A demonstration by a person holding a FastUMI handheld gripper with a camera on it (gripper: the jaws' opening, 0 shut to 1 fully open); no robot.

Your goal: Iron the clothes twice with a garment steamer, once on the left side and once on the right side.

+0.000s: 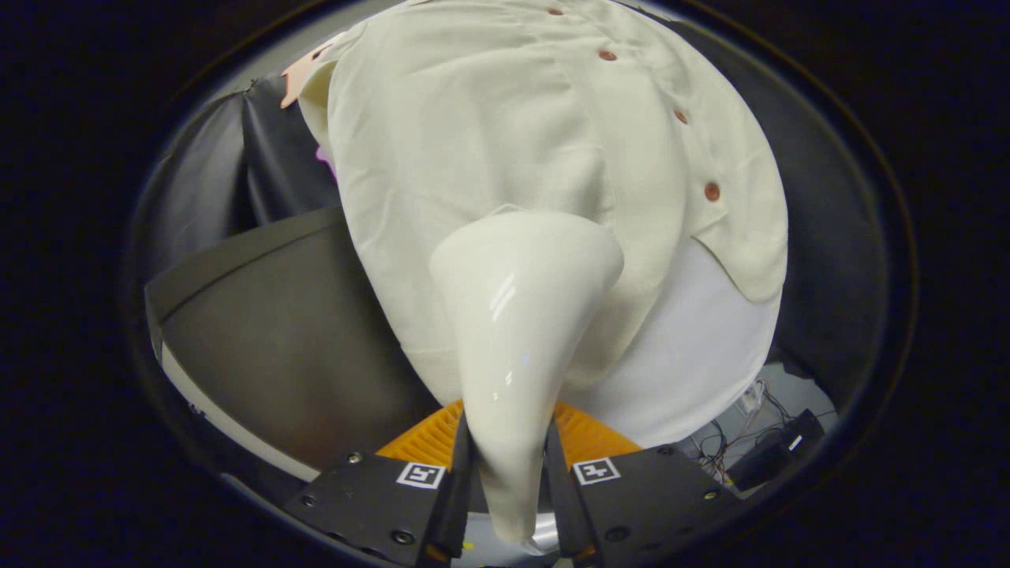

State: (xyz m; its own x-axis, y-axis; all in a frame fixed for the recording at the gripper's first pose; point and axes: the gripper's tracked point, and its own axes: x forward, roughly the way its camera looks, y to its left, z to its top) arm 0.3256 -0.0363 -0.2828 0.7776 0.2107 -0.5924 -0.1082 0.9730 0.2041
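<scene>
Two jaws: gripper (pixel 505 465) clamped on the steamer (pixel 517 315) handle.
Ahead: steamer head against the cream shirt (pixel 489 126).
Tabletop (pixel 276 339): dark, beside the jaws.
Floor: cables (pixel 738 450) beyond.

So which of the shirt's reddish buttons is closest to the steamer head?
The lowest button, just above the placket's loose bottom corner on the cream shirt. The other buttons sit higher up, farther from the steamer, which the gripper clamps between both fingers.

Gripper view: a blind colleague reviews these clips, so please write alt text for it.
The gripper is shut on a glossy white garment steamer, its head against a hanging cream shirt with reddish-brown buttons. A dark table stands beside the shirt.
</scene>
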